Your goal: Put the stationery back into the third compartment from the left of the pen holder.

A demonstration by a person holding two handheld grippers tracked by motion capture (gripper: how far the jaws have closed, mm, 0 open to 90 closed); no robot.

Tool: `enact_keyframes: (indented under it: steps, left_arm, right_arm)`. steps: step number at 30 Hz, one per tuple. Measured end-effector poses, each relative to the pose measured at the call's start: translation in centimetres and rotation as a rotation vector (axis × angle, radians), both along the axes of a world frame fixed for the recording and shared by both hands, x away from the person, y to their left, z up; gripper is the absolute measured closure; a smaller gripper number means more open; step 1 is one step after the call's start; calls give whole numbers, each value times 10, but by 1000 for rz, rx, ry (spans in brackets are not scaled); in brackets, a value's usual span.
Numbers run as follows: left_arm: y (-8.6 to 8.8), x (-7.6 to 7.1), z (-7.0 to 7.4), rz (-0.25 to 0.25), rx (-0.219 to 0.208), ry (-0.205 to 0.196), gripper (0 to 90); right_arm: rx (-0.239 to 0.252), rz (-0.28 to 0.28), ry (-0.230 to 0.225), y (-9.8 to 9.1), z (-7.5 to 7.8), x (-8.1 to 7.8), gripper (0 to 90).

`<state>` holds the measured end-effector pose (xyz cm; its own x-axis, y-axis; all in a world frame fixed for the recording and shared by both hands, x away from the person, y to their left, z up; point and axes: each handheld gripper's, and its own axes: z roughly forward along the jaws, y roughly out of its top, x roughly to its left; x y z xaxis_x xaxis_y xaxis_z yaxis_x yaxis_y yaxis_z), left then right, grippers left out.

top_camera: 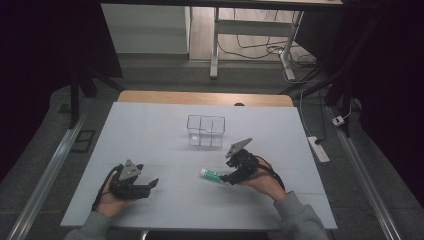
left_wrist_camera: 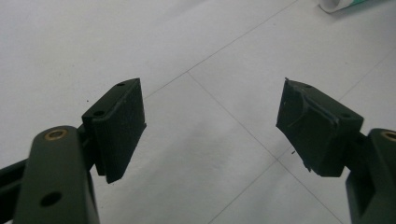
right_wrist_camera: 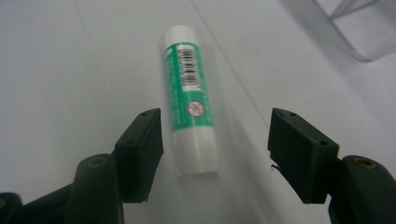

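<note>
Glue stick point(right_wrist_camera: 190, 98) is seen lying flat on the desk point(top_camera: 150, 135), lower centre-right of the high view, cap end pointing away from the right gripper point(right_wrist_camera: 215, 154). That gripper's jaws are held wide, straddling the near end without touching it; a sideways pinch across the barrel is judged to be lined up. Left gripper point(left_wrist_camera: 210, 126) is parked wide and empty at lower left. Clear bin point(top_camera: 205, 131) sits above centre, probably the drop target.
</note>
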<state>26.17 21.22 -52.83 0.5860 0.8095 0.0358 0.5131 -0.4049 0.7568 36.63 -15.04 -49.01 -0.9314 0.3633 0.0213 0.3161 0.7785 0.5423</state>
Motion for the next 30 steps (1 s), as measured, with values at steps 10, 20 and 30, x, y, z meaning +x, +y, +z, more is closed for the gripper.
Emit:
enact_keyframes:
  steps: [10, 20, 30]
  left_arm:
    - [1, 0, 0, 2, 0, -3, 235]
    - [1, 0, 0, 0, -1, -5, 236]
    - [0, -1, 3, -5, -4, -14, 238]
  right_arm:
    - [-132, 68, -18, 20, -12, -6, 548]
    - [-168, 89, -33, 21, -14, -7, 647]
    - [-89, 52, -51, 15, 0, -8, 649]
